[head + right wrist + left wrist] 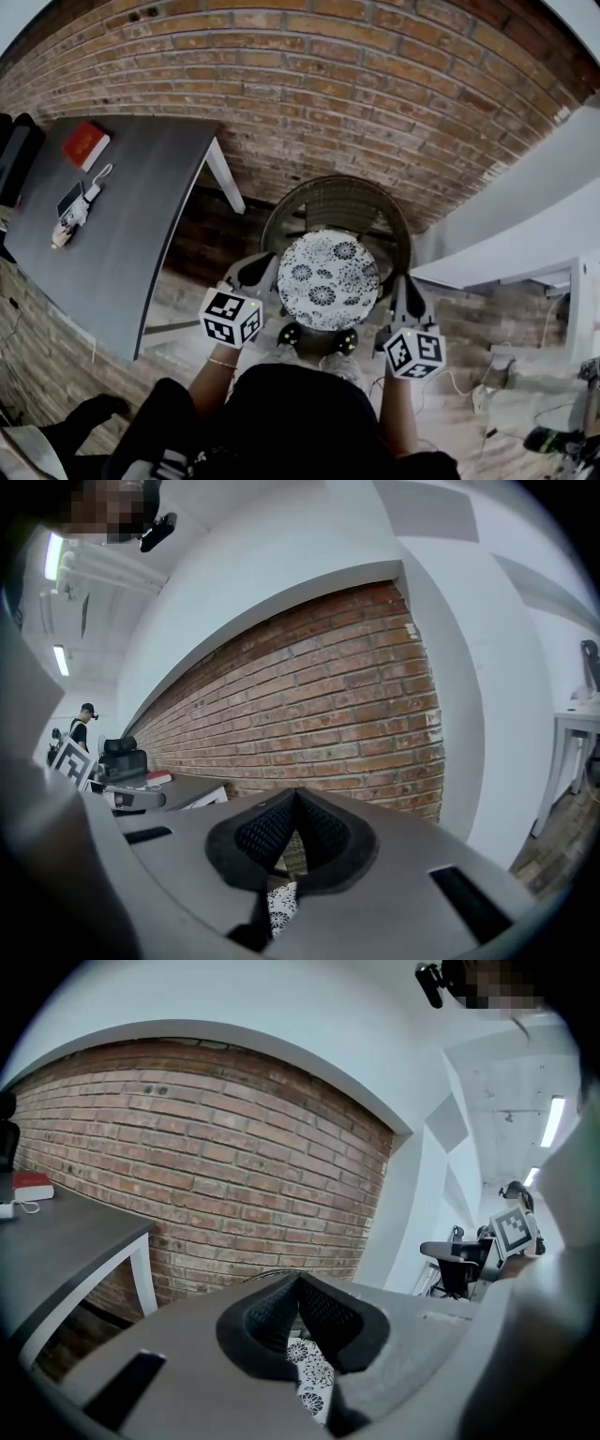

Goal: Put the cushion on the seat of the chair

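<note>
Brick wall (328,84) behind chair (339,195); left gripper (270,273), right gripper (397,287) pinch cushion (328,281) edges.

Pretty even, softish indoor light with only faint shadows, ceiling strip lights (554,1121) glowing in both gripper views, heavy fisheye bending the brick wall (375,94), dark vignetted corners, and a blurry near foreground.

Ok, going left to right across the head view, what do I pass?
Red book on the grey table → left gripper → patterned cushion, pinched at its edges by both grippers' jaws → right gripper. The chair lies behind the cushion, so it is left out.
</note>
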Motion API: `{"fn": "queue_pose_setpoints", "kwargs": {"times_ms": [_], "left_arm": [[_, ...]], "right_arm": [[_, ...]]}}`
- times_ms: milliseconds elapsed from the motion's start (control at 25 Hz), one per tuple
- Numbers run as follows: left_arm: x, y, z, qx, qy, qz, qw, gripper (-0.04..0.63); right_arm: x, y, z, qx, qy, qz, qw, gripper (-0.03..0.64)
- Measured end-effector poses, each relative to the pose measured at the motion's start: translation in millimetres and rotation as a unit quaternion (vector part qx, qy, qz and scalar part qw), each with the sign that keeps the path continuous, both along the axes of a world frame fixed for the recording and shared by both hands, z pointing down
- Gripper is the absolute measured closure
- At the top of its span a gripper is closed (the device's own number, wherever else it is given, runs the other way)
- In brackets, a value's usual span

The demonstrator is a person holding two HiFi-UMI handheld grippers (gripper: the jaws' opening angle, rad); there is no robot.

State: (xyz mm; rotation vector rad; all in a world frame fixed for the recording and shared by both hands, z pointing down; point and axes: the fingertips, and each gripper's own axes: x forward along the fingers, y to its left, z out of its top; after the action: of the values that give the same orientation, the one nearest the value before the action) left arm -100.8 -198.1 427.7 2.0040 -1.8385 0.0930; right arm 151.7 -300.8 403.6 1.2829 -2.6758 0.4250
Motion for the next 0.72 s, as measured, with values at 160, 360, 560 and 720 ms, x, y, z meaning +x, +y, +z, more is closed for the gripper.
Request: {"fn": "queue_pose_setpoints", "kwargs": {"times_ms": [160,360,560,720], "left_arm": [[3,2,-1,0.002,0.003,0.005,1.0,0.592],[2,8,-1,0.001,0.006,0.005,1.0,0.591],[0,13,-3,0.003,0.006,0.002,1.0,0.591],[2,17,-4,0.005,0.007,0.004,1.0,0.591]], "right_arm": [[0,4,0,-0.001,0.0,0.0,1.0,0.618],[0,9,1,-0.002,0.002,0.003,1.0,0.618],[1,13,0,-0.001,0.003,0.004,1.0,0.618],[3,18,0,0.002,0.003,0.006,1.0,0.618]]}}
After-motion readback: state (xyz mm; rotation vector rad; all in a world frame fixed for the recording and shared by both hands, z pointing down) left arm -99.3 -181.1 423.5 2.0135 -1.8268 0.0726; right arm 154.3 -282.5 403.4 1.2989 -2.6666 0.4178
